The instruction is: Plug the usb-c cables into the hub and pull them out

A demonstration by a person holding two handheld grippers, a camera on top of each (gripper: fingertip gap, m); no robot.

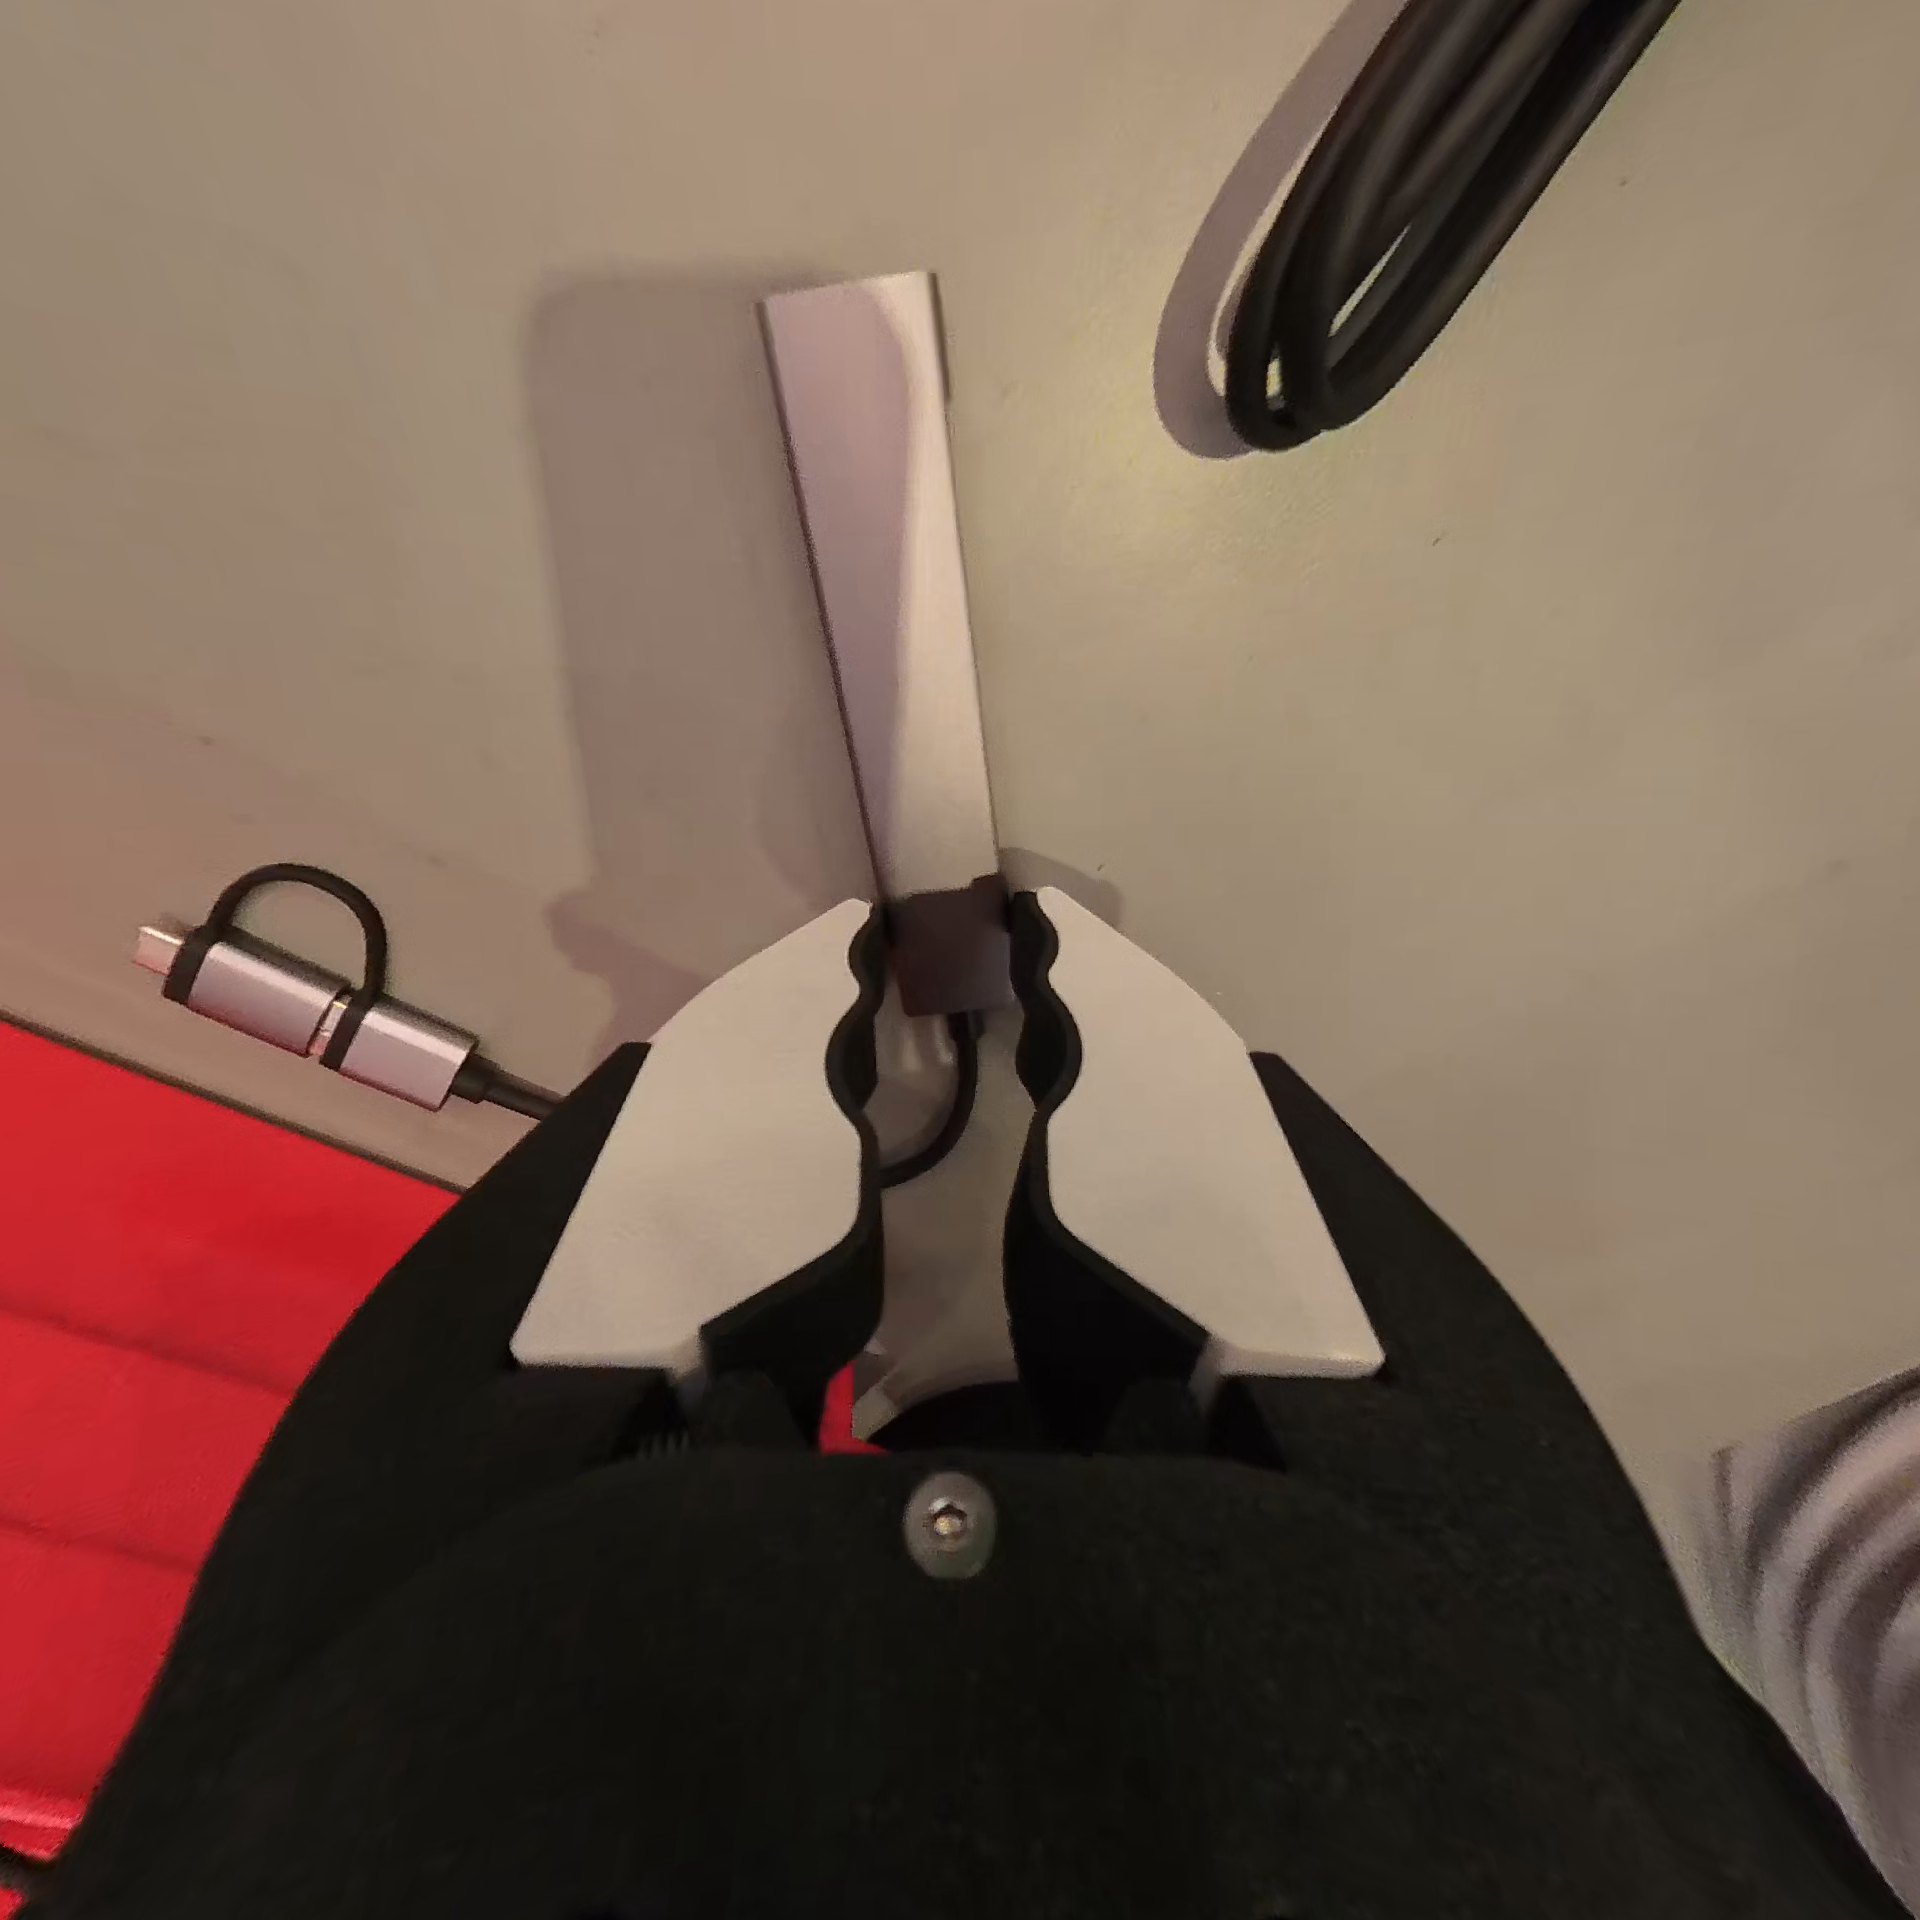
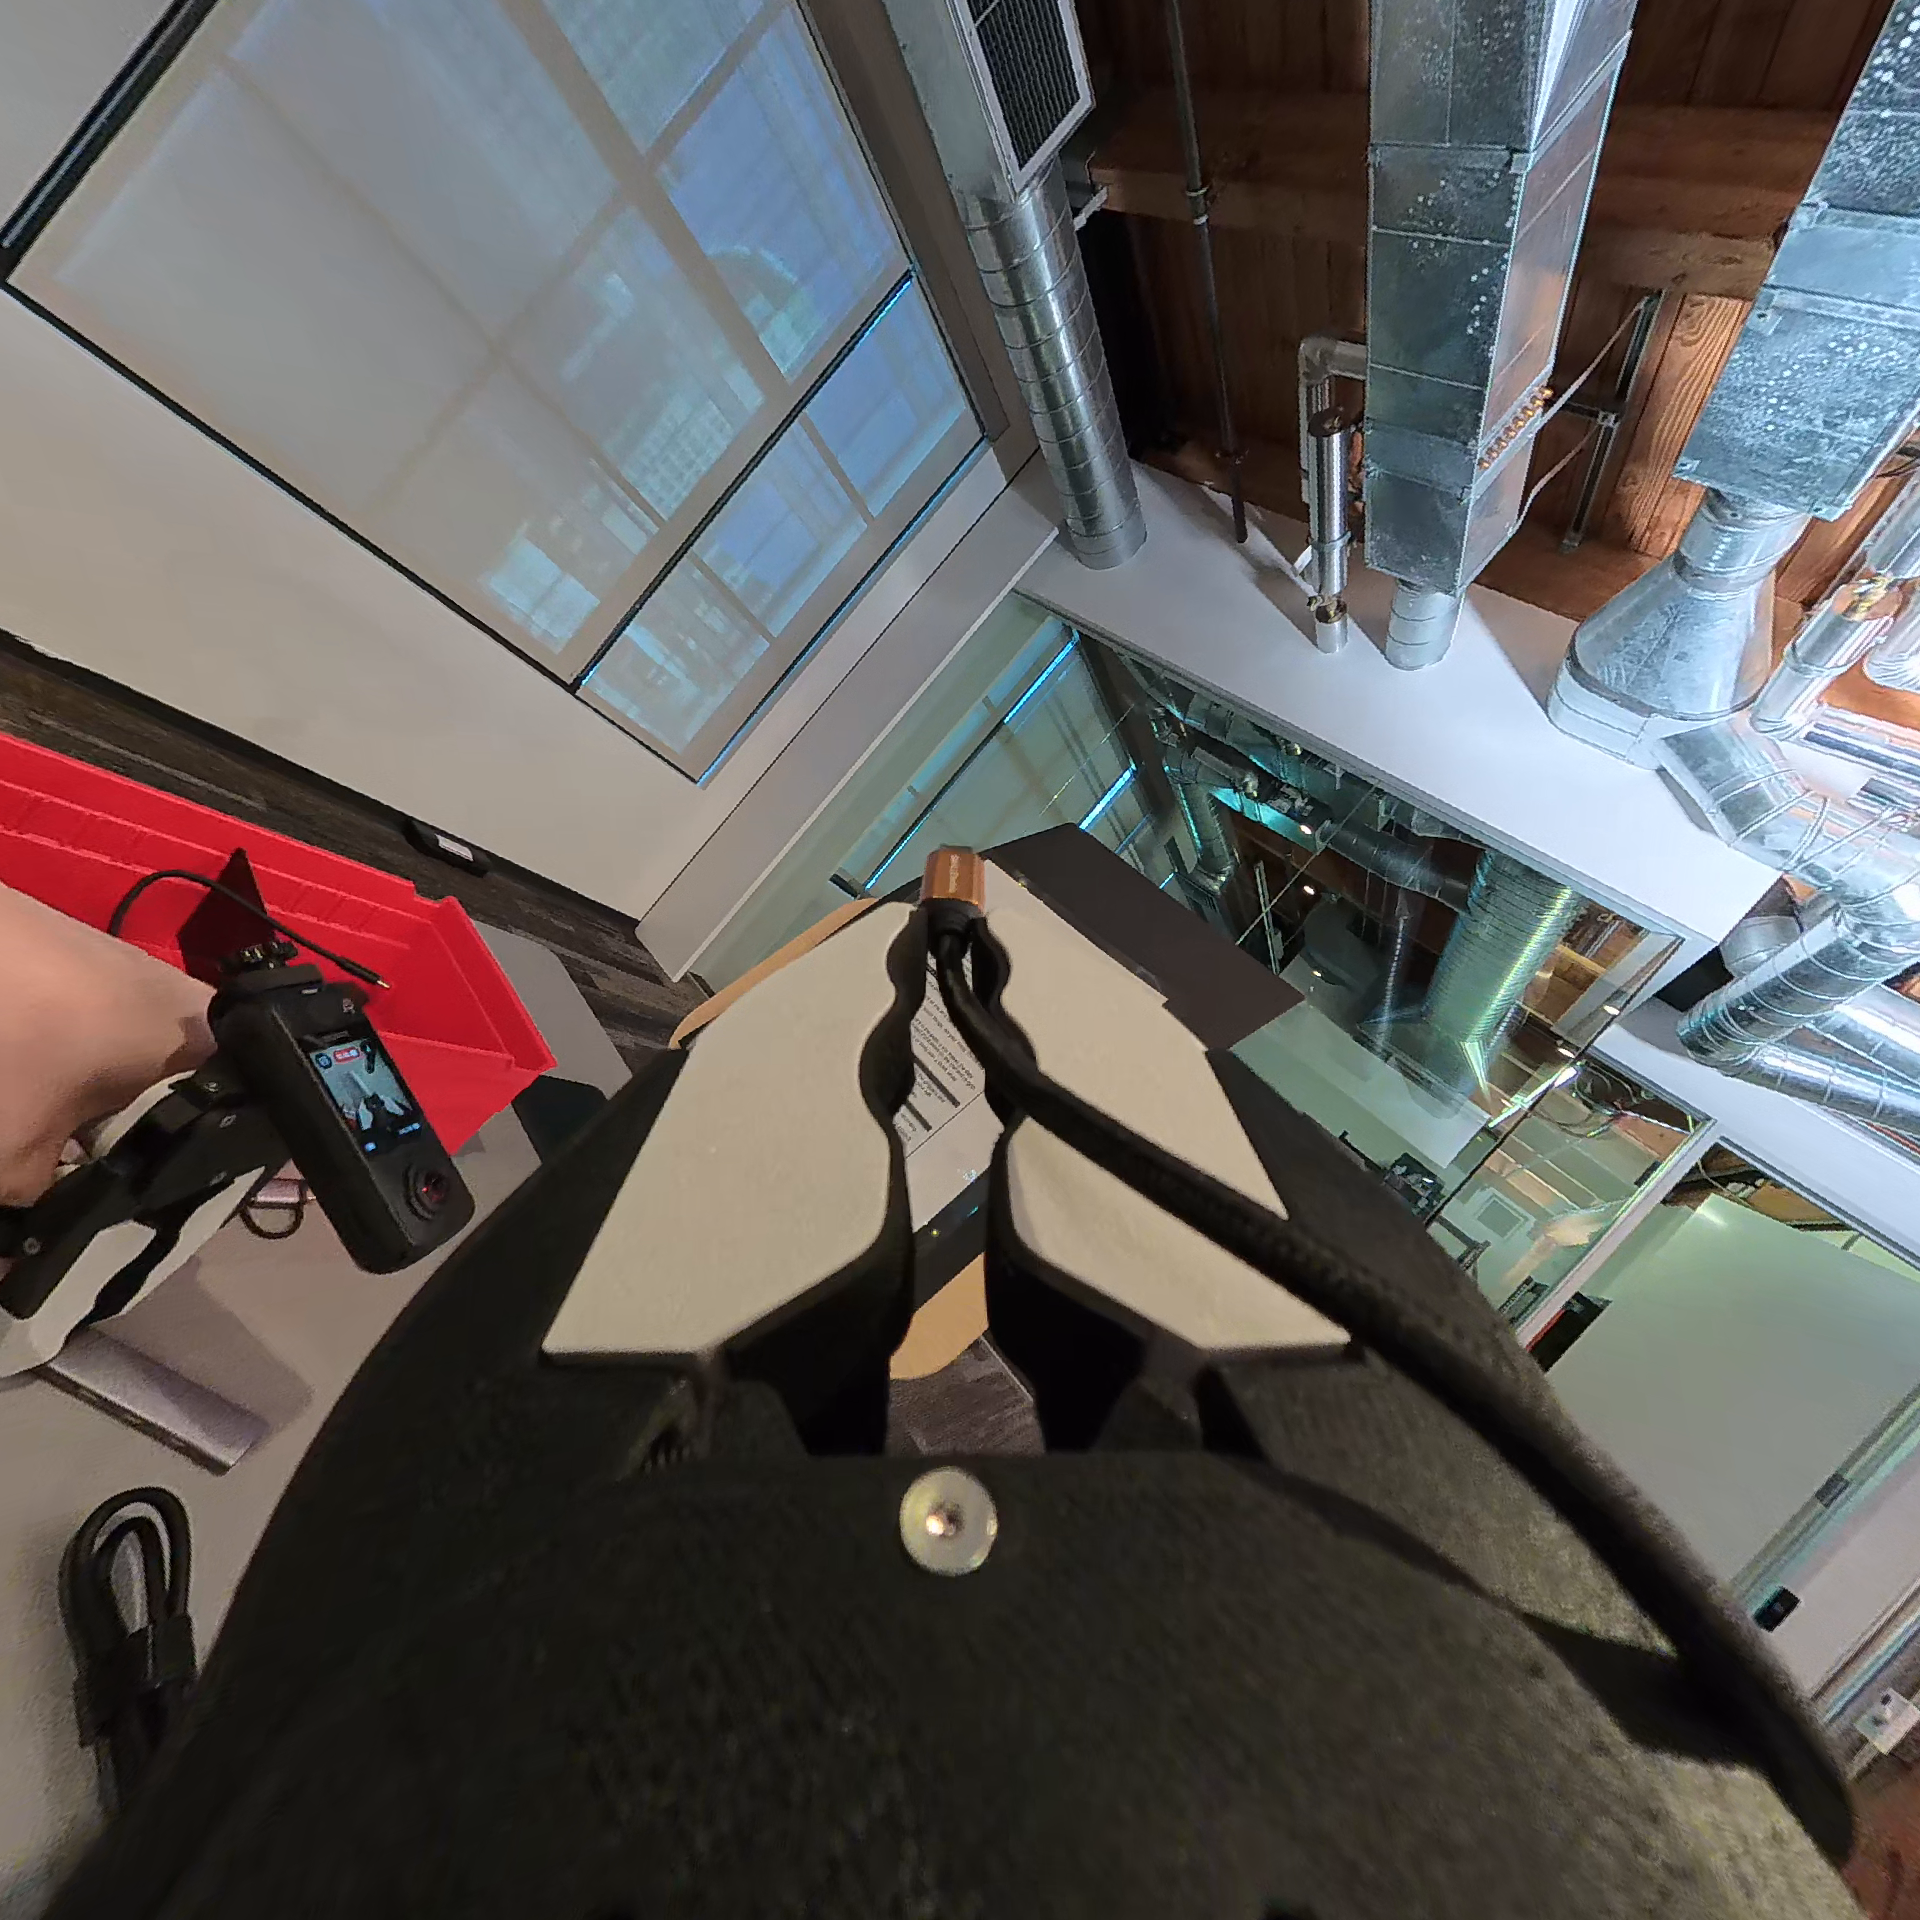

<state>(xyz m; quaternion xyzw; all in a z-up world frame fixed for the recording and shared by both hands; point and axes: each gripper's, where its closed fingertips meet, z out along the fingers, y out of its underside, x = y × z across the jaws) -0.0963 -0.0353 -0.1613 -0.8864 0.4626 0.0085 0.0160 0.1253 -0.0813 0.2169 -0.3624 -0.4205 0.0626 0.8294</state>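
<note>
A long silver hub lies on the pale table, pointing away from me. My left gripper is shut on its dark near end, where the hub's own thin cable leaves. That cable ends in a silver plug with a tethered adapter lying at the left. My right gripper is shut on a black braided cable just behind its copper-coloured plug. It holds the plug up in the air, away from the hub. The cable trails back over the right finger.
A coil of black cable lies beyond the hub to the right; it also shows in the right wrist view. A red bin stands past the table's left edge. A hand holds the left gripper with its camera.
</note>
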